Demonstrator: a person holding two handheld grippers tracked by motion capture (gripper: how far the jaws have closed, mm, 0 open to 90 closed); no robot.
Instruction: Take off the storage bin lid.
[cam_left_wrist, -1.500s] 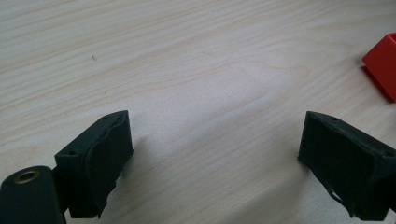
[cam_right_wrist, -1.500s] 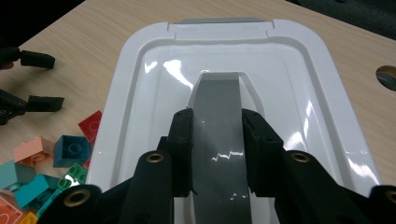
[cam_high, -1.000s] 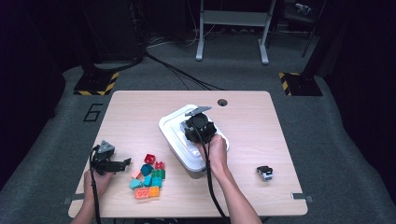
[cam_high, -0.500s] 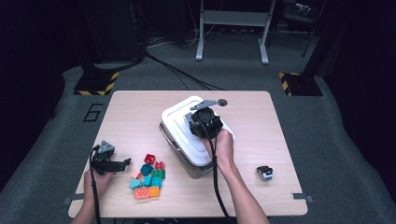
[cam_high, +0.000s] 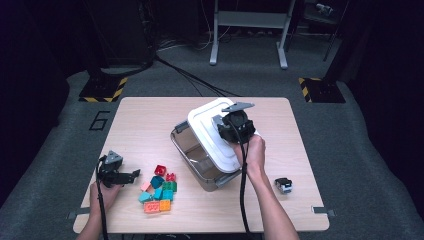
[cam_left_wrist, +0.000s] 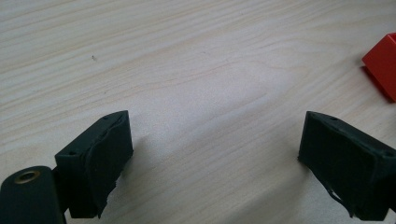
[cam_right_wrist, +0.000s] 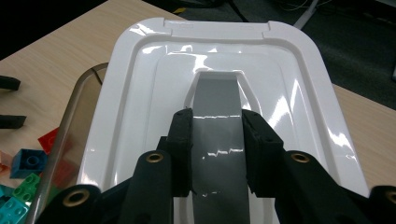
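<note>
Both forearms are bare, no sleeves on them. The left gripper (cam_high: 131, 176) is matt black with a small grey three-cornered plate on top and a black cable trailing back along the arm. Its black jaw blocks are chunky, with worn, ragged pads, small screw holes and one brass-ringed hole low down. The right gripper (cam_right_wrist: 217, 151) is the same black build: flat link arms with brass-ringed pivot holes, a grey plate, a black cable.

White lid (cam_high: 212, 135) with grey handle (cam_right_wrist: 217, 140); multicoloured blocks (cam_high: 159, 190).
</note>
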